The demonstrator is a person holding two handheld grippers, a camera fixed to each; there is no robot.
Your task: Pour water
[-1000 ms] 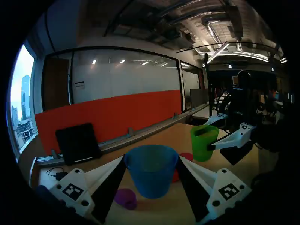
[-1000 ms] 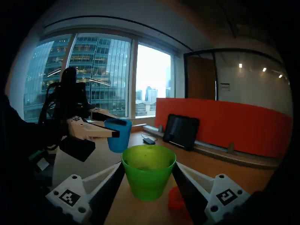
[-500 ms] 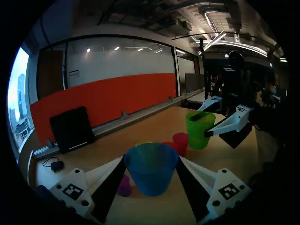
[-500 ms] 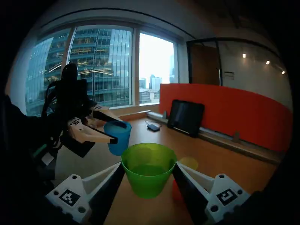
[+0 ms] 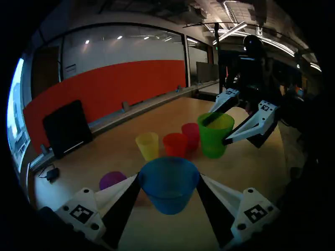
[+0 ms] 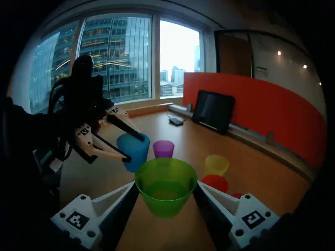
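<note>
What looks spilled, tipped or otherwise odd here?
Nothing stands out. The blue cup and green cup are held upright; the purple cup and yellow cup stand upright on the table; no puddle visible.

L gripper clamps blue cup, upright. R gripper grips green cup beyond. Yellow cup, red cup, pink cup in row mid table; purple cup toward left edge.
</note>
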